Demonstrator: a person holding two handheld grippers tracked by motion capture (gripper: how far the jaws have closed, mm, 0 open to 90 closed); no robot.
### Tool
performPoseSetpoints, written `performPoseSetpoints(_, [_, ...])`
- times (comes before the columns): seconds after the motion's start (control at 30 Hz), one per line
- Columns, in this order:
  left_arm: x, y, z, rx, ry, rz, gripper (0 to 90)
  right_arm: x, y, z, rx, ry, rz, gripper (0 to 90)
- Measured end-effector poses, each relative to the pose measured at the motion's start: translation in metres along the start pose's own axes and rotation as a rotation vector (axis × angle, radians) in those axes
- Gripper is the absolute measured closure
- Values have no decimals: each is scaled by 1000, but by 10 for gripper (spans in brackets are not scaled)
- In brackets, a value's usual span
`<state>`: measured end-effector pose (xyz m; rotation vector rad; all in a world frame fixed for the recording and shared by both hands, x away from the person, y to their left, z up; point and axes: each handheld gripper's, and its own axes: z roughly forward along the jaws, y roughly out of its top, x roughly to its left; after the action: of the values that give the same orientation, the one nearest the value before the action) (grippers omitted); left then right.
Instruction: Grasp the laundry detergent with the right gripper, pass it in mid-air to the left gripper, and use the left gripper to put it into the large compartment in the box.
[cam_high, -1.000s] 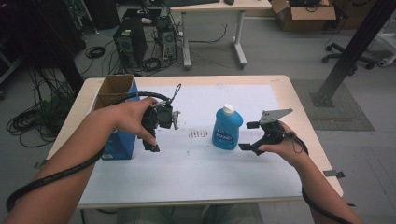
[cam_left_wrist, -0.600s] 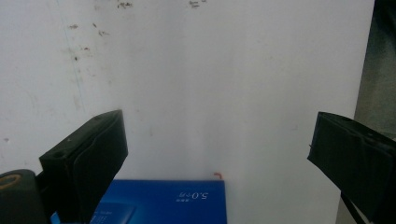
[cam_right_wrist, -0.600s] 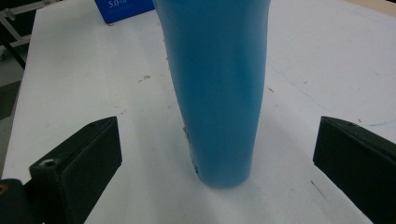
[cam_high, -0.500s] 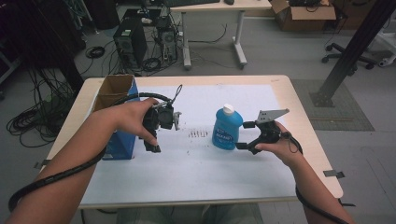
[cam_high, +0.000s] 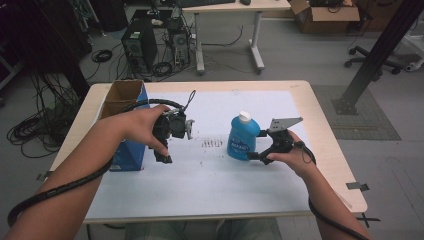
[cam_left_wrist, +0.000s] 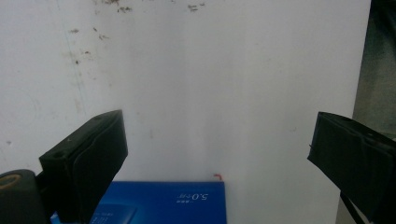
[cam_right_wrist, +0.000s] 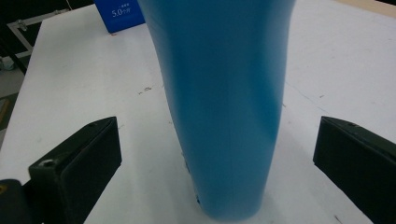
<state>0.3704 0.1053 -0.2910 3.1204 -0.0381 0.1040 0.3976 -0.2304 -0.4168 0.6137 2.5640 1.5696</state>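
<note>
Here, your right gripper (cam_high: 256, 154) sits low over the white sheet (cam_high: 210, 185) that covers the wooden table (cam_high: 327, 145), its jaws spread wide and holding nothing. The blue bottle (cam_high: 243, 137) stands upright on the sheet directly ahead of that gripper, its white cap (cam_high: 244, 116) on top. In the right gripper view the bottle's blue body (cam_right_wrist: 224, 107) rises between the two black jaws, with a clear gap of white sheet on either side, so neither jaw touches it. From the high view the jaw tips reach the bottle's lower right side; the grey three-cornered plate (cam_high: 285, 123) stands just above your right hand (cam_high: 295, 159).

Your left gripper (cam_high: 167, 145) is held above the sheet, well apart from the bottle, gripped from above by your left hand (cam_high: 142, 127). It points down toward your side of the table. Its jaws are also wide apart and empty: the left gripper view shows bare white sheet (cam_left_wrist: 210, 93) between them, flecked with small dark marks toward the top. A blue box (cam_high: 131, 150) stands at the left edge of the sheet, just beside your left hand, its cardboard top open. Its blue face with white print shows at the bottom of the left gripper view (cam_left_wrist: 182, 203) and far off in the right gripper view (cam_right_wrist: 119, 14). A patch of small dark marks (cam_high: 212, 143) lies on the sheet between the two grippers. A black cable (cam_high: 65, 182) trails back along your left forearm.
</note>
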Motion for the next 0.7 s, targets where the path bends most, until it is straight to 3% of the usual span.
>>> performPoseSetpoints(0.27, [-1, -2, 0, -7, -3, -5, 49, 0, -1, 11, -22, 15, 2, 6])
performPoseSetpoints(0.7, [-3, -4, 1, -12, 0, -5, 50, -1, 0, 21, -63, -14, 11, 6])
